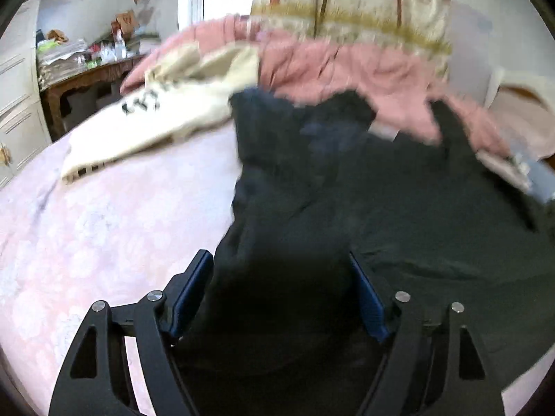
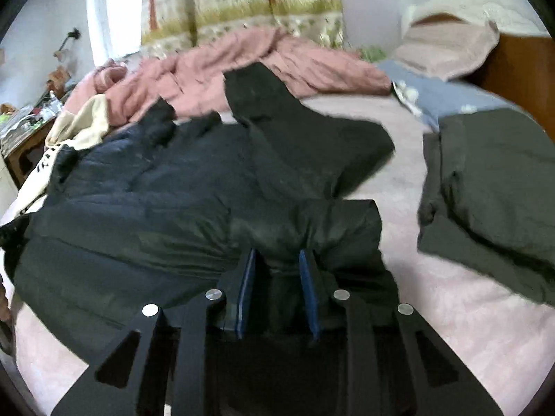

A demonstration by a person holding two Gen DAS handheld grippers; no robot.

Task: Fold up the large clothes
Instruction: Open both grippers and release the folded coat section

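Left wrist view: my left gripper (image 1: 281, 298) has its jaws spread wide, and a fold of the dark jacket (image 1: 399, 208) runs between them; I can't tell if the blue pads (image 1: 192, 287) press it. The jacket sprawls over the pink bedsheet (image 1: 104, 228). A cream garment (image 1: 166, 118) lies far left and a pink blanket (image 1: 347, 69) bunches behind. Containers: none in view.

Right wrist view: my right gripper (image 2: 277, 294) is narrowed, with its pads pinching a bunched near edge of the jacket. An olive folded garment (image 2: 496, 187) sits to the right, apart from the jacket. A pillow (image 2: 447, 48) lies far right.
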